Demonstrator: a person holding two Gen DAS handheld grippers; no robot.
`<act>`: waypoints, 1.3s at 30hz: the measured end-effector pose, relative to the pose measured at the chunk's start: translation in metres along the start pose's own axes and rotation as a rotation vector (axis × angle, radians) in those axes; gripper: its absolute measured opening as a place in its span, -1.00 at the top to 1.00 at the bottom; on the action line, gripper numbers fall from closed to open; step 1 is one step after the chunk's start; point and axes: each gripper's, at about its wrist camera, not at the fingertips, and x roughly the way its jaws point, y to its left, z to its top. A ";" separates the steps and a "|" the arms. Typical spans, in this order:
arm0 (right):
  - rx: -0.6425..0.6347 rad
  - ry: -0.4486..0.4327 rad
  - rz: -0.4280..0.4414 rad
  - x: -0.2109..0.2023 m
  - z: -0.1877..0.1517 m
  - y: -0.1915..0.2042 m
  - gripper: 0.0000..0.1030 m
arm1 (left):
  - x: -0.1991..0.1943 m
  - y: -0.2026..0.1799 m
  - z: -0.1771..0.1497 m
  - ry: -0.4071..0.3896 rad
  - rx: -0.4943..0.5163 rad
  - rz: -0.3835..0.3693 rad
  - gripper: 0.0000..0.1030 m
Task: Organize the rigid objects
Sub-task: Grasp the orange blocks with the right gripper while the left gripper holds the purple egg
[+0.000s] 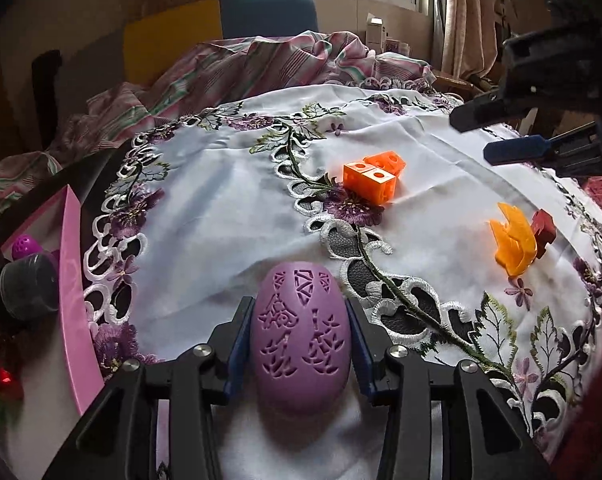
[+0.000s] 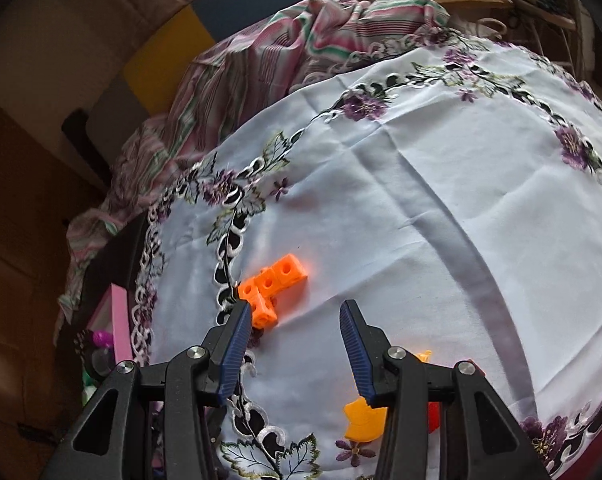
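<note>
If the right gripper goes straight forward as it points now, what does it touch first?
Probably bare tablecloth. The right gripper is open with nothing between its fingers; the orange cubes sit just left of that line, though depth is unclear.

The near end of the purple egg point(image 1: 301, 344) is lost behind the left gripper point(image 1: 299, 346) body. At the left edge, the pink box point(image 1: 75, 304) is cut off, its contents a small jumble too crowded to name. In the right wrist view, the yellow piece point(image 2: 361, 418) is half covered by a finger, and the red piece point(image 2: 433, 416) behind it shows only a sliver. The orange block cluster point(image 2: 271, 292) is partly masked by the other finger. The tabletop's point(image 2: 421, 200) right rim is cut off.
</note>
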 end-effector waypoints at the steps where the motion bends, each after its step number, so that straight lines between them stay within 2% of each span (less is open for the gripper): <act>1: -0.027 0.007 -0.013 0.002 -0.001 0.005 0.07 | 0.000 0.000 0.000 0.000 -0.002 -0.003 0.13; 6: -0.169 0.055 -0.053 0.014 -0.008 0.029 -0.20 | 0.000 0.002 0.000 -0.005 -0.010 -0.015 0.13; 8: -0.257 0.073 -0.082 0.020 -0.011 0.042 -0.39 | 0.000 0.002 -0.001 -0.007 -0.014 -0.020 0.13; 11: -0.404 0.116 -0.113 0.035 -0.012 0.065 -0.46 | -0.001 0.002 -0.001 -0.008 -0.015 -0.023 0.13; 14: -0.474 0.148 -0.142 0.053 -0.005 0.078 -0.65 | 0.000 0.002 -0.001 -0.006 -0.015 -0.025 0.13; 22: -0.544 0.166 -0.207 0.097 0.013 0.083 -0.65 | 0.001 0.005 0.000 -0.004 -0.029 -0.043 0.13; 24: -0.539 0.176 -0.204 0.105 0.013 0.079 -0.22 | 0.001 0.005 0.000 -0.005 -0.029 -0.042 0.13; 25: -0.533 0.179 -0.202 0.108 0.012 0.077 -0.17 | 0.001 0.004 0.000 -0.005 -0.027 -0.039 0.13; 30: -0.548 0.169 -0.242 0.110 0.009 0.073 -0.16 | 0.001 0.003 -0.001 -0.007 -0.031 -0.035 0.13; 39: -0.482 0.195 -0.202 0.114 0.016 0.064 -0.17 | -0.001 0.002 -0.001 -0.010 -0.024 -0.024 0.13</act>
